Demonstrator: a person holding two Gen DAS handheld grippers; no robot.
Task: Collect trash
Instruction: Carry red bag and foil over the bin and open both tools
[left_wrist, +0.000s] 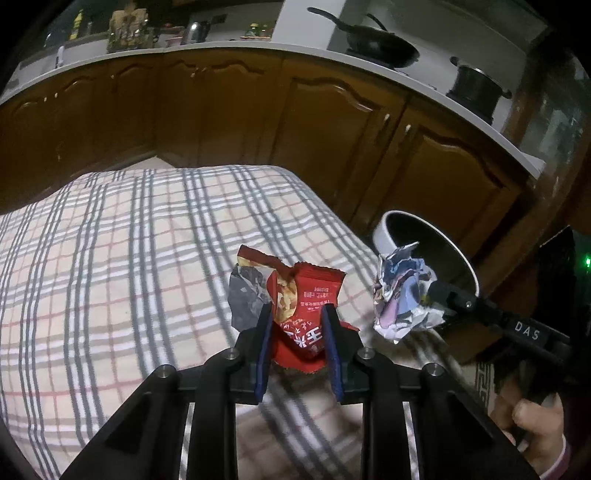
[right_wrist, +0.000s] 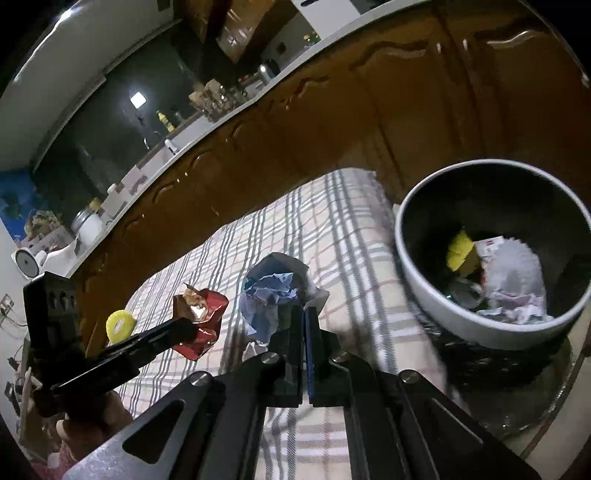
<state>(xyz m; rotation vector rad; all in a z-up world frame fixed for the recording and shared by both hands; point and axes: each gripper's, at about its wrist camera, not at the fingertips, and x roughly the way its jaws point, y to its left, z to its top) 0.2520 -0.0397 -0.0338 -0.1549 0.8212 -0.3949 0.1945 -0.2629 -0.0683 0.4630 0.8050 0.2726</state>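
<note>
My left gripper (left_wrist: 297, 314) is shut on a crumpled red snack wrapper (left_wrist: 295, 291) and holds it above the plaid cloth; it also shows in the right wrist view (right_wrist: 199, 321). My right gripper (right_wrist: 303, 314) is shut on a crumpled blue-and-white paper ball (right_wrist: 271, 295), seen at the right of the left wrist view (left_wrist: 402, 295). A grey bin (right_wrist: 417, 273) with a dark inside stands off the table's right edge and holds several pieces of trash, one yellow (right_wrist: 460, 249). The bin also shows behind the paper ball (left_wrist: 384, 236).
The table wears a plaid cloth (left_wrist: 129, 258). Brown cabinets (left_wrist: 258, 110) with a white counter run behind it; a black pan (left_wrist: 380, 48) and pot (left_wrist: 476, 88) sit on top. A yellow ring-shaped object (right_wrist: 120, 325) lies at the cloth's left edge.
</note>
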